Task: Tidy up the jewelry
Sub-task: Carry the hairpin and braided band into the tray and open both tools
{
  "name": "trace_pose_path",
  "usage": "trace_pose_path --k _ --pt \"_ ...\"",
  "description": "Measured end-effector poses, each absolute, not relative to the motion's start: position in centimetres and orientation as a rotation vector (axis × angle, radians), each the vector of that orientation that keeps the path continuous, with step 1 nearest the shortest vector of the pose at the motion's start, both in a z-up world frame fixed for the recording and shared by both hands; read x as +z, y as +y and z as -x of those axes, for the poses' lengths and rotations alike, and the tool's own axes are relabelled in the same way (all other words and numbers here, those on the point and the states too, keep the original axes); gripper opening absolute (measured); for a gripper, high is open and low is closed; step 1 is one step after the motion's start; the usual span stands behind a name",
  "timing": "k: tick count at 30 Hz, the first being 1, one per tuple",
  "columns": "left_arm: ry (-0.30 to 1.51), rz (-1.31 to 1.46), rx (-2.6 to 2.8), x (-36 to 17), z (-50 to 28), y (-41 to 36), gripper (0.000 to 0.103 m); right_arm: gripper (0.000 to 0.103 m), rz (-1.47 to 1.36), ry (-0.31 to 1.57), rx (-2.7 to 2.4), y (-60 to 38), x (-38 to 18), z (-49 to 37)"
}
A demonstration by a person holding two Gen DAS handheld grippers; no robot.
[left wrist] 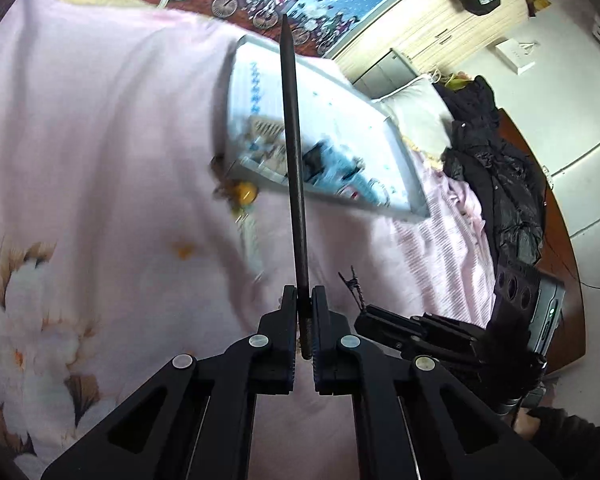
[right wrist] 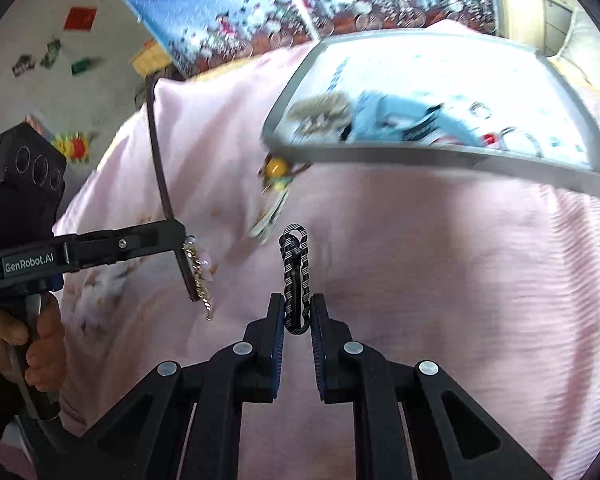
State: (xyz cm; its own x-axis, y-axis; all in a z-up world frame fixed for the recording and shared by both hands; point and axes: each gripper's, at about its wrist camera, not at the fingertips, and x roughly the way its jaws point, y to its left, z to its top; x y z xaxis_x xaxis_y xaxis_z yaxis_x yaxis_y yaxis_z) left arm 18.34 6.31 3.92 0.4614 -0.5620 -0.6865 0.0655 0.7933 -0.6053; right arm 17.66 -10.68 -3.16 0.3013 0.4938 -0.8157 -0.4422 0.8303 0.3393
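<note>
At the far left of the right wrist view, a bare hand [right wrist: 40, 344] is seen wrapped around the handle of the left gripper [right wrist: 186, 264]. That gripper's fingers are closed on a long, thin dark strap [left wrist: 294, 168], which rises from the jaws in the left wrist view and runs up and back over the bed in the right wrist view. A short gold-coloured chain [right wrist: 198, 276] hangs at this gripper's tip.

Beneath both tools a pale pink bedspread printed with white flowers [left wrist: 100, 140] is spread. Near the middle of it, a cluster of jewelry with a round yellow bead [right wrist: 277, 168] lies touching the near corner of a shallow grey-rimmed tray [right wrist: 440, 156]; its details are blurred. Further trinkets are held in the tray, too smeared to identify.

Toward the right, the right gripper [right wrist: 297, 312] is clamped narrowly on a black-and-white patterned, wavy-edged clip-like piece [right wrist: 296, 276], held upright above the bedspread, near the bead cluster.
</note>
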Motion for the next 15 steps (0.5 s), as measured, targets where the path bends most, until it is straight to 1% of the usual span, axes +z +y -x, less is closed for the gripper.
trace_pose_path --k 7,11,15 --pt "0.914 0.547 -0.375 6.1 -23.8 4.7 0.004 0.012 -0.115 0.98 0.529 -14.5 -0.2 -21.1" --pt "0.931 0.499 -0.367 5.9 -27.8 2.7 0.004 0.012 -0.123 0.953 0.483 -15.8 0.4 -23.9" --pt "0.976 0.429 -0.368 5.1 -30.7 0.5 0.004 0.012 -0.13 0.964 0.459 -16.7 -0.3 -26.6"
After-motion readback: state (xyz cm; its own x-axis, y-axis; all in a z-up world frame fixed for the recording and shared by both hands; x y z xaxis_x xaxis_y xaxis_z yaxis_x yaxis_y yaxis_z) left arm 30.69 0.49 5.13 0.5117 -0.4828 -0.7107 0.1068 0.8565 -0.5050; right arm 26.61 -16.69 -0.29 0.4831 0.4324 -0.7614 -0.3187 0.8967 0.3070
